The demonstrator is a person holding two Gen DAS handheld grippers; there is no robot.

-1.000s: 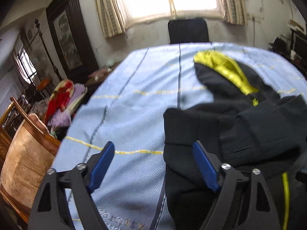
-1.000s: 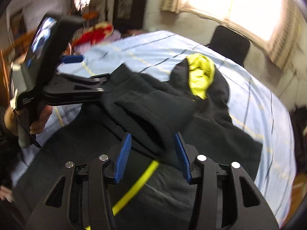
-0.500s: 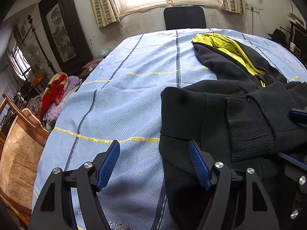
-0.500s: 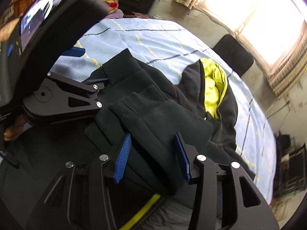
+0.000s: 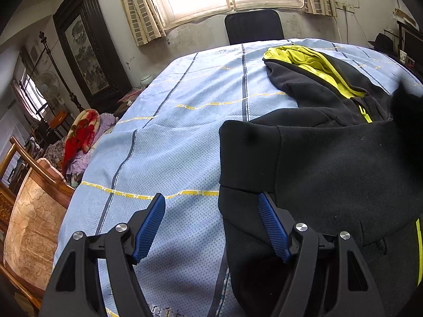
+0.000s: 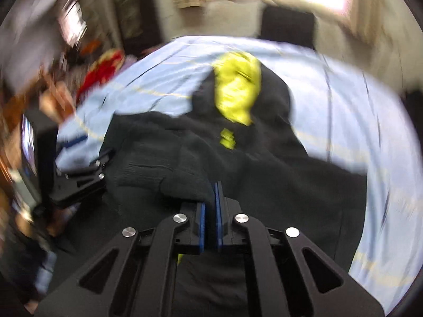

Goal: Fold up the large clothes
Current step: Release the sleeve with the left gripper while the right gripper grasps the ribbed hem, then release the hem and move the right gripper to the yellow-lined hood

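Jaws: left gripper [image 5: 211, 222] wide, right gripper [image 6: 210, 211] seemingly pinching 1 hoodie [image 6: 264, 174].

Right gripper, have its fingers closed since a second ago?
Yes. The right gripper was open around the black sleeve; its blue pads now pinch that fabric, and the yellow-lined hood has shifted to centre view.

1. Faint woven lettering on the light-blue striped cloth [image 5: 171, 158] at its near edge, just between the claw's fingers: too small and cut off to read.
2. More pale lettering at the cloth's far edge: illegible too.
3. Right wrist view is blurred; nothing readable.
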